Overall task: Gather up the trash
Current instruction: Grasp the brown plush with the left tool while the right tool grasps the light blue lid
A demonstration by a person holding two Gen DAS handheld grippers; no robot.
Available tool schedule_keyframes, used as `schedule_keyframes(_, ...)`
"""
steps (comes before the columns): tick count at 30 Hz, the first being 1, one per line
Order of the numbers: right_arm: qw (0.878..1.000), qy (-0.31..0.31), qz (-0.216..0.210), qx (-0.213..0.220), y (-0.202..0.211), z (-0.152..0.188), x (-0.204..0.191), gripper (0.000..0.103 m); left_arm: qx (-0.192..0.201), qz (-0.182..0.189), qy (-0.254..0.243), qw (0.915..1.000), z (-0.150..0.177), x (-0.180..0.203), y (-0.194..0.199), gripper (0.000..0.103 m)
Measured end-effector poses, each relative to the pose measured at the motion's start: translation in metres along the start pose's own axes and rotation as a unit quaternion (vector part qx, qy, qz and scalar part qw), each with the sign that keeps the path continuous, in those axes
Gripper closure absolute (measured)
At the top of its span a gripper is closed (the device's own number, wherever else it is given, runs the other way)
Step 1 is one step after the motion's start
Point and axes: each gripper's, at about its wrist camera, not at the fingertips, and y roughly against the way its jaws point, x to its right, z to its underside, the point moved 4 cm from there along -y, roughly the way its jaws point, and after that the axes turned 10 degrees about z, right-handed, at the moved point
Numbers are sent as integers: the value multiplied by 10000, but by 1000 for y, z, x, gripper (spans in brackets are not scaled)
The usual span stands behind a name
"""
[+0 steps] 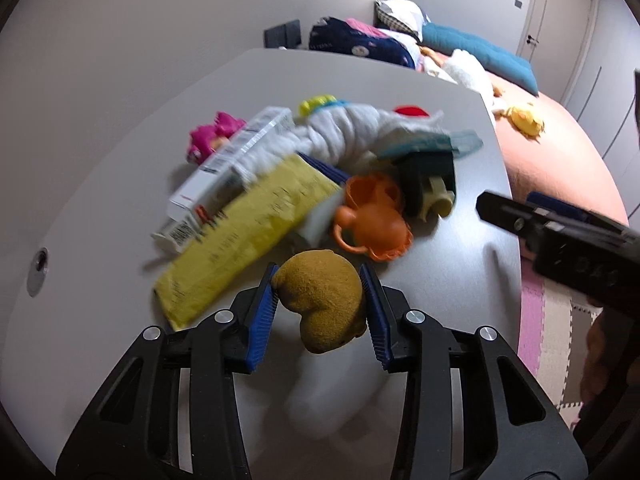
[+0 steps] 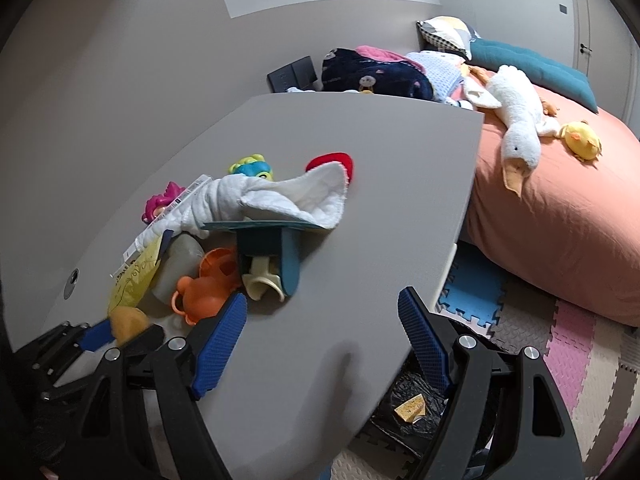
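Left hand-held gripper (image 1: 320, 300): it points down at the desk, and its 2 blue pads press on both sides of a brown soft lump (image 1: 324, 300), so it has hold of it.
Brown soft lump: it looks fuzzy, like a sponge or a bit of plush; I cannot tell which. It sits at the near edge of the pile.
Right hand-held gripper (image 2: 320, 312): it tilts down over the bare right part of the desk with its jaws wide apart and nothing between them.
Pile: just past the brown lump lie a yellow packet (image 1: 240, 236), a white box (image 1: 232, 160), an orange toy (image 1: 372, 216), a white cloth (image 1: 344, 132), a teal toy (image 1: 428, 172) and a pink toy (image 1: 212, 136), all touching or heaped together.
Left view only: the right hand-held gripper comes in as a black shape at the right side.
Right view only: a black trash bag (image 2: 416, 404) sits on the floor below the desk edge, with a yellow scrap (image 2: 410, 406) inside. A white goose plush (image 2: 516, 120) lies on the bed.
Desk (image 1: 120, 200): grey and smooth, with a round hole near its left side.
Room: an orange bed (image 2: 560, 216) stands just beside the desk, with a teal pillow (image 2: 536, 68) and a yellow chick plush (image 2: 582, 140) on it. Foam floor mats (image 2: 580, 352) are pink, beige and blue. The walls are pale.
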Motion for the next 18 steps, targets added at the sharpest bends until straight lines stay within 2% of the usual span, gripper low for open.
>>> schedule_keyframes(11,9999,-12,-74,-102,-30,-17,-25,24,194,15,110,9998,-24,-19,7,62)
schedule_keyframes(18,9995,-182,-144,-213,-51,-22,-33,37,184,31,130,9997,-32,-28,3,62)
